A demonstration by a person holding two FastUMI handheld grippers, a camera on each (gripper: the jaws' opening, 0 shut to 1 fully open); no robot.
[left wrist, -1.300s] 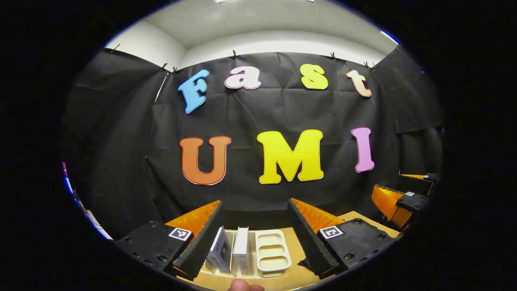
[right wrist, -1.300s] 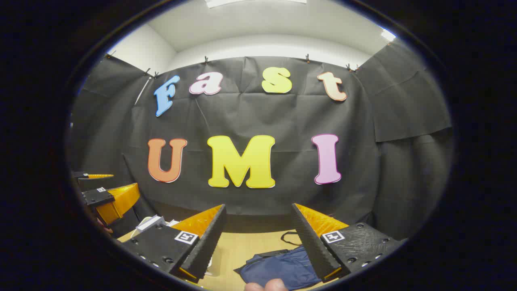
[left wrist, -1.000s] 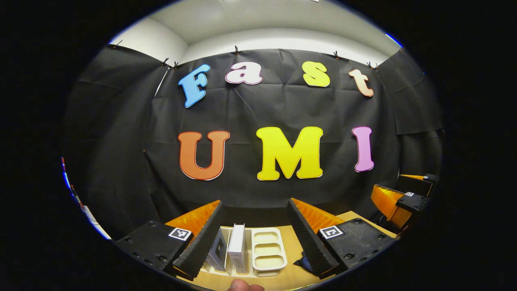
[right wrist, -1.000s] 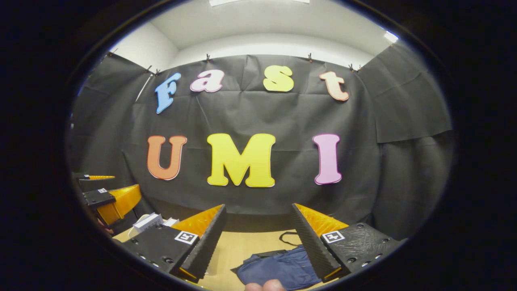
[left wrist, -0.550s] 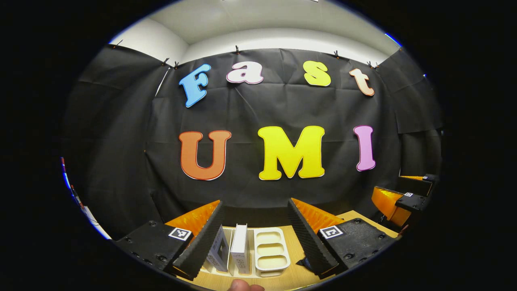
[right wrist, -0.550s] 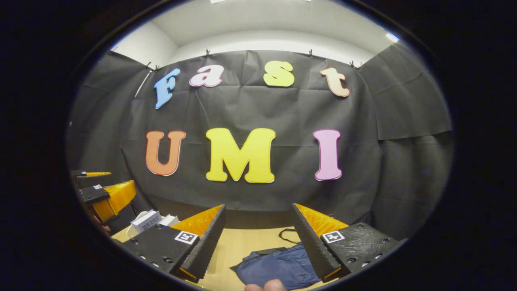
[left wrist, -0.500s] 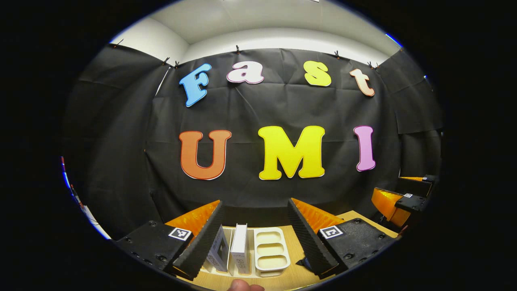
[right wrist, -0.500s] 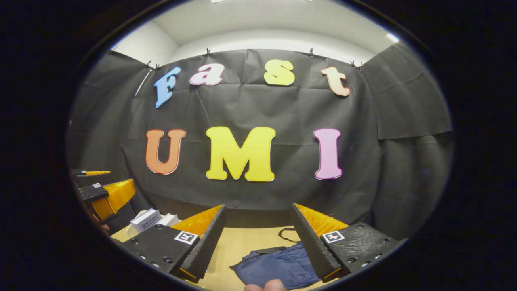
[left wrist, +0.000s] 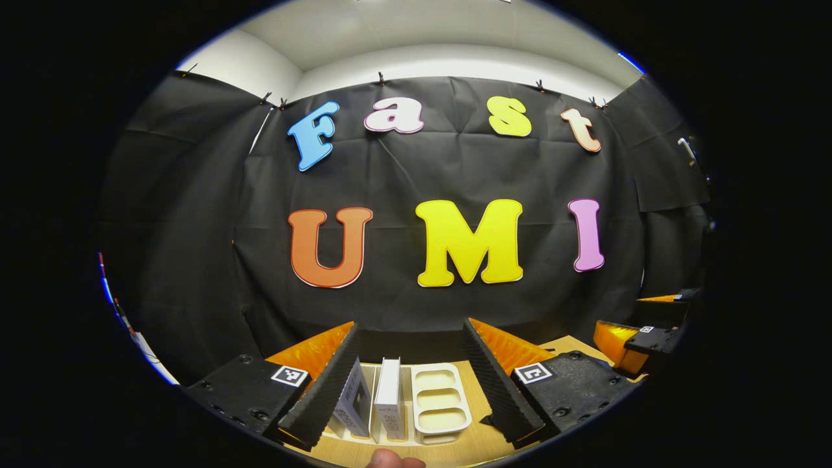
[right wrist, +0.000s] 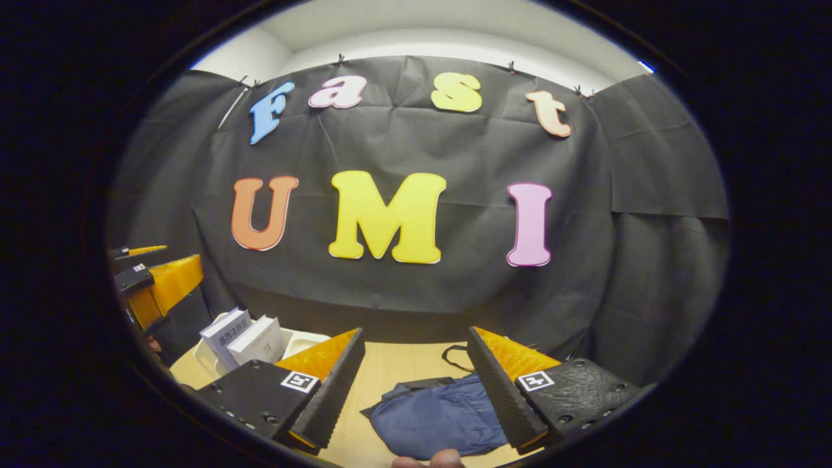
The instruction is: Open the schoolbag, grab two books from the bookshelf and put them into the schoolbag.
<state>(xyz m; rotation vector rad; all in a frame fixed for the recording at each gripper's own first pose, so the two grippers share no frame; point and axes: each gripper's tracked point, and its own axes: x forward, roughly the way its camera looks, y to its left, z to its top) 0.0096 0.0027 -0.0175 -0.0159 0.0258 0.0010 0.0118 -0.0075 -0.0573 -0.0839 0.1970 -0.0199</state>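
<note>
Our right gripper [right wrist: 416, 383] hangs above the flat navy fabric schoolbag [right wrist: 432, 419] on the wooden counter [right wrist: 396, 364], fingers spread, nearer than our left gripper [left wrist: 411, 374], also spread, facing two upright white books [left wrist: 377, 403] in the white plastic bookshelf [left wrist: 439, 403].

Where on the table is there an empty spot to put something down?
Bare table lies between the rack holding two books and the blue bag. In the left gripper view, a bare strip runs right of the rack's empty slots. It is crowded where the books stand and where the bag lies.
</note>
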